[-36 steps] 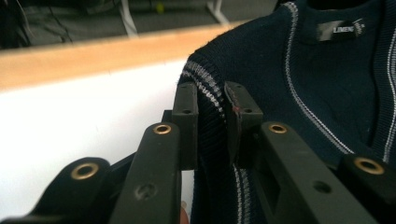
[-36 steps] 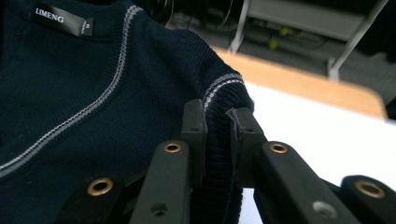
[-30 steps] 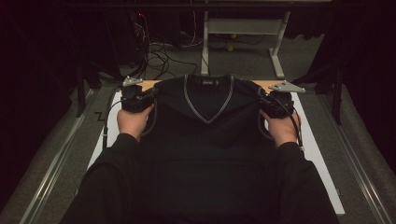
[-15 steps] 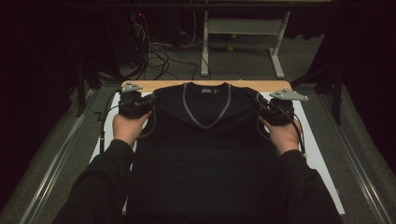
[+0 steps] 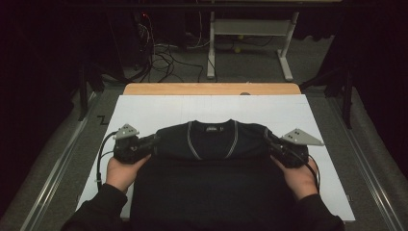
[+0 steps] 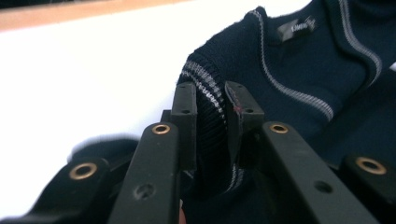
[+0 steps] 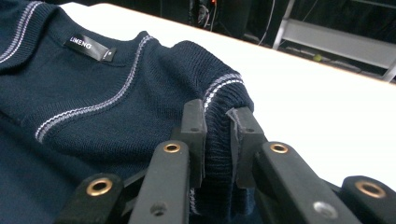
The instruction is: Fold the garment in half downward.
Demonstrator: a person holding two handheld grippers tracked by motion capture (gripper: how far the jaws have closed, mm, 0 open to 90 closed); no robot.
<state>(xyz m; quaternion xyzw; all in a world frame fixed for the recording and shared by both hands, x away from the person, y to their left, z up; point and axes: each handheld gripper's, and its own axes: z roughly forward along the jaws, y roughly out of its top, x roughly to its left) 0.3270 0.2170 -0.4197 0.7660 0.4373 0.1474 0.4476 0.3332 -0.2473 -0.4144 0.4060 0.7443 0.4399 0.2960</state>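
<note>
High view: navy knit vest (image 5: 211, 159) flat on white table (image 5: 144, 113) — left gripper (image 5: 153, 143) and right gripper (image 5: 267, 139) each clamp a ribbed armhole edge — soft, floppy, light; shoulder grips look right.

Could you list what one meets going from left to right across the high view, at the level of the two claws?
White table surface → left claw → dark blue sweater → right claw → white table surface again.
</note>
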